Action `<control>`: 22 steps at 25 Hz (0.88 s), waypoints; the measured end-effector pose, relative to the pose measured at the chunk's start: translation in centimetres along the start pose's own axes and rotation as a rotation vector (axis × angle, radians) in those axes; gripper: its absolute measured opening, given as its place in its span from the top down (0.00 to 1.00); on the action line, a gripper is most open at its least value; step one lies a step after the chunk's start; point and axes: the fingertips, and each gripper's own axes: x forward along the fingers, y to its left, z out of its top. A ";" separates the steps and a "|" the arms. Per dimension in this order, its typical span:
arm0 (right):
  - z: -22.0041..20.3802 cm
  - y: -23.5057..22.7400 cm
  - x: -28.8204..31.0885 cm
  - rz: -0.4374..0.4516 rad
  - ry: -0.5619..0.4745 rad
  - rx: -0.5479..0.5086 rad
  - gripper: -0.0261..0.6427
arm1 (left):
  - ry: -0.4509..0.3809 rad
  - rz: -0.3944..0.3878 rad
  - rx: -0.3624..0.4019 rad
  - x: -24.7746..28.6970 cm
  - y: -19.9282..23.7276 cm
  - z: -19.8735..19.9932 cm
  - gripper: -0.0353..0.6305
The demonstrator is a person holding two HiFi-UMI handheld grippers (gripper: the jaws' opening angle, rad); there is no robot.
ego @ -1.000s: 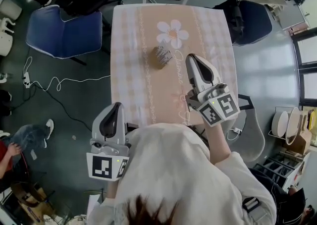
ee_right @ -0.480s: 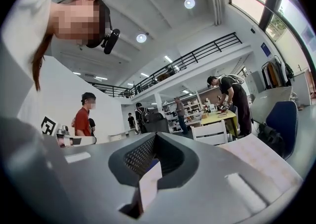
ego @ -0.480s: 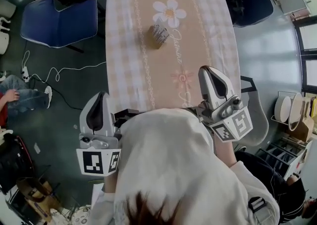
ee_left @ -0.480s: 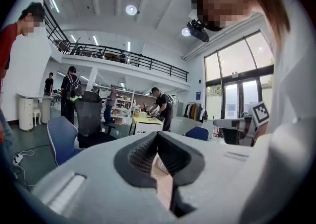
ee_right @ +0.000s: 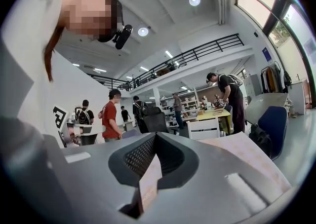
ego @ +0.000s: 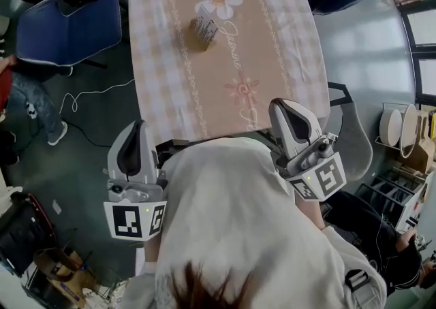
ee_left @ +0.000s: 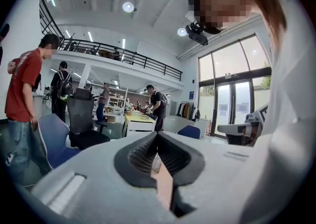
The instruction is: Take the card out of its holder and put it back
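Well ahead of both pairs of jaws, far out on the table (ego: 286,49) and roughly midway between their lines: holder (ego: 197,39), upright, with cards (ego: 206,25) poking from its top. Too small in the head view to count the cards or tell how tightly packed.

Left gripper (ego: 135,131): jaws pressed together at the tips, pinching nothing, just beside the table's near corner. Right gripper (ego: 281,109): likewise closed tip to tip, empty, tips just over the near edge. Nothing within reach of either pair; most of the table to cross before any grasp.

Judging by looks: card thin and light, stiff enough to stand on edge, yet easy to bend or crease under a hard squeeze. Smooth faces, so liable to slide between pads. Best taken by the top edge showing above the holder, one pad flat on each face, then drawn straight up along the slot. Holder probably light as well, apt to tip or lift along with the card; worth pinning low on its body with the other jaws. For the return, line the bottom edge up with the slot first, then lower gently, without forcing.
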 end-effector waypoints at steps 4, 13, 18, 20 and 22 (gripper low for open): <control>-0.5 0.4 -0.9 -0.003 0.005 0.007 0.96 | 0.002 -0.038 0.004 0.4 -1.1 -0.1 0.95; -1.7 0.2 -1.9 -0.011 0.024 0.056 0.96 | 0.010 -0.092 -0.004 1.0 -3.1 -0.6 0.95; -2.2 0.3 -2.2 0.002 0.040 0.045 0.96 | 0.009 -0.110 -0.010 1.3 -4.0 -0.7 0.95; -2.3 0.1 -2.5 -0.006 0.037 0.058 0.96 | 0.015 -0.110 -0.010 1.3 -4.1 -0.8 0.95; -2.3 -0.1 -2.7 -0.010 0.035 0.077 0.96 | 0.018 -0.105 -0.009 1.2 -4.2 -0.9 0.95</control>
